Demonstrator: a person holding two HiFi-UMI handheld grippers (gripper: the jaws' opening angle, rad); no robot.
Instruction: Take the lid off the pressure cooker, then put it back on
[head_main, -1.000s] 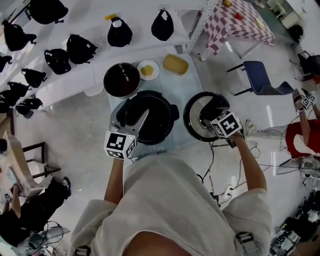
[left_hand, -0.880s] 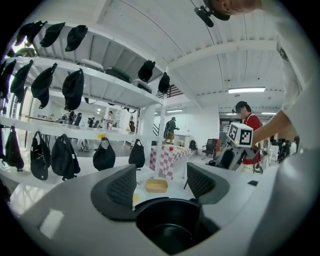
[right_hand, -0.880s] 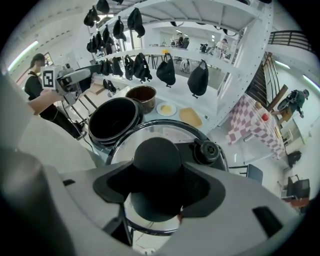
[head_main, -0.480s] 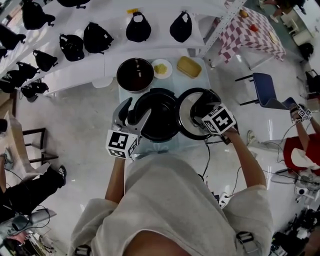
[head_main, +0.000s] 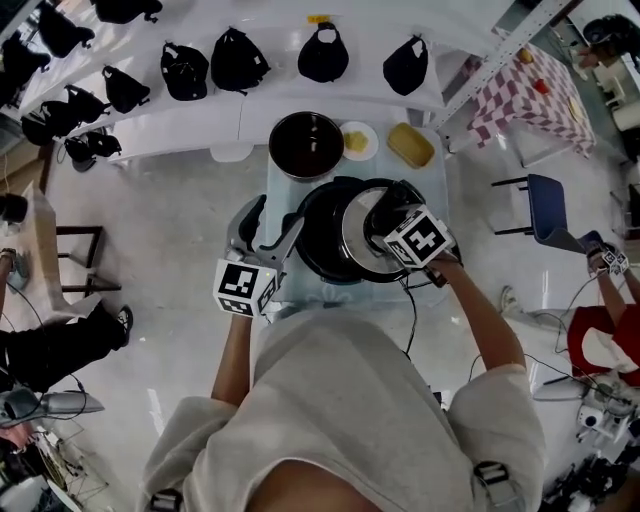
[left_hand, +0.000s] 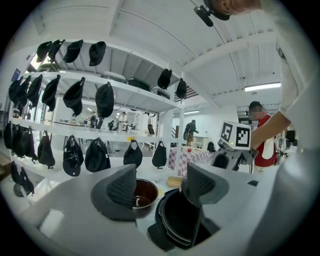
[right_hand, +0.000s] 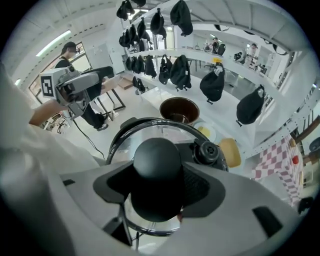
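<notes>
- Here, the right gripper (right_hand: 160, 189) has its jaws spread wide around the black knob (right_hand: 156, 160) of the glass lid (head_main: 356, 243), with a pad pressed to either side of it. Gripping from above lets the lid hang roughly level under the hand.
- The lid sits over the right part of the open pressure cooker (head_main: 320, 232), off centre. The head view does not show whether its rim touches the pot.
- The left gripper (left_hand: 161, 186) is empty, its jaws well apart. It is held nearly level just beside the cooker's left side, placed, it seems, to steady the body if the pot shifts.
- Judging by the overlap, the lid is off and its return is under way. It needs to slide left until rim meets rim all round.
- A brown bowl (head_main: 306, 146) and a small plate (head_main: 358, 140) stand behind the cooker, out of the lid's way.
- The risk is that the round knob twists in the pads and tips the lid onto the pot's edge.
</notes>
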